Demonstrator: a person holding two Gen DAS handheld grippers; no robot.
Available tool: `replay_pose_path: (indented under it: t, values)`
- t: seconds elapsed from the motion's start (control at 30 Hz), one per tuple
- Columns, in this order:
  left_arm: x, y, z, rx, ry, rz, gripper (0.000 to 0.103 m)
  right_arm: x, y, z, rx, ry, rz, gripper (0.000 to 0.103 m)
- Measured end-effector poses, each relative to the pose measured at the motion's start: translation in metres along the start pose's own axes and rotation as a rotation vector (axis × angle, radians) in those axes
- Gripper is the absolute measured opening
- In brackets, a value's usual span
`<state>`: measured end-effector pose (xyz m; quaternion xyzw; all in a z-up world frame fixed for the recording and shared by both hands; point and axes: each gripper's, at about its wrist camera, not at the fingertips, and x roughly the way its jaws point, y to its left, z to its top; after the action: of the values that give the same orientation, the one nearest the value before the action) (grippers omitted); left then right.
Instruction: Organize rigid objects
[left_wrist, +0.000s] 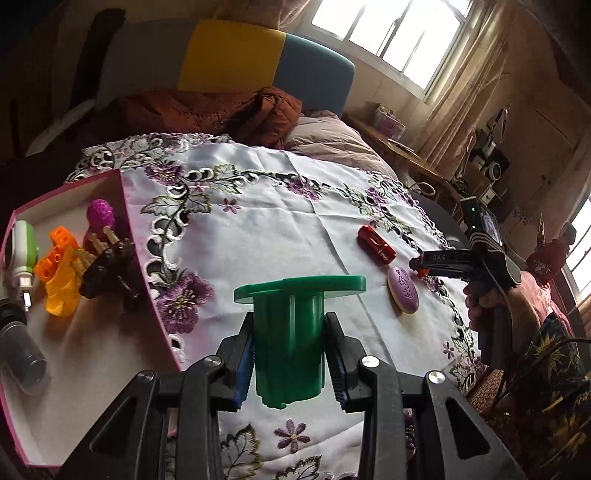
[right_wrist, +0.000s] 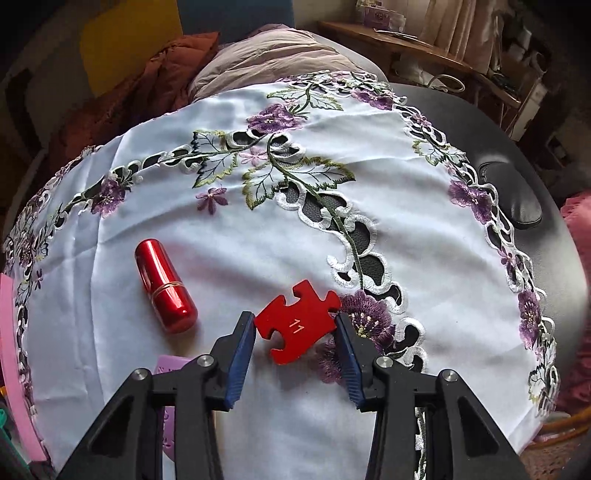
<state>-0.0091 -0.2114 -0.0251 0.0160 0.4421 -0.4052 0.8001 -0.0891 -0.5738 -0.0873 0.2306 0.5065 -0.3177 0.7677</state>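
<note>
Green flanged cylinder (left_wrist: 290, 332) upright, off the cloth; red puzzle piece (right_wrist: 297, 323) flat.

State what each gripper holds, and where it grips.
Left gripper clamps the green spool by the sides of its barrel. Right gripper pinches the red puzzle piece by its two opposite edges.

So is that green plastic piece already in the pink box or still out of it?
Out. The green plastic piece is clamped in the left hand-held gripper above the tablecloth, beside the pink box.
</note>
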Motion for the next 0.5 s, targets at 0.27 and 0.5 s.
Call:
replay_pose_path:
  t: [0.27,0.5]
  values:
    - [-0.044,0.069,-0.003,-0.136,-0.062,0.121,0.034,-0.012,0.001,0.001,0.005,-0.06,0.011,0.044]
    - [-0.039,0.126,-0.007,-0.251,-0.004,0.208,0.034,-0.017,0.004,0.002,-0.002,-0.082,0.025,0.044]
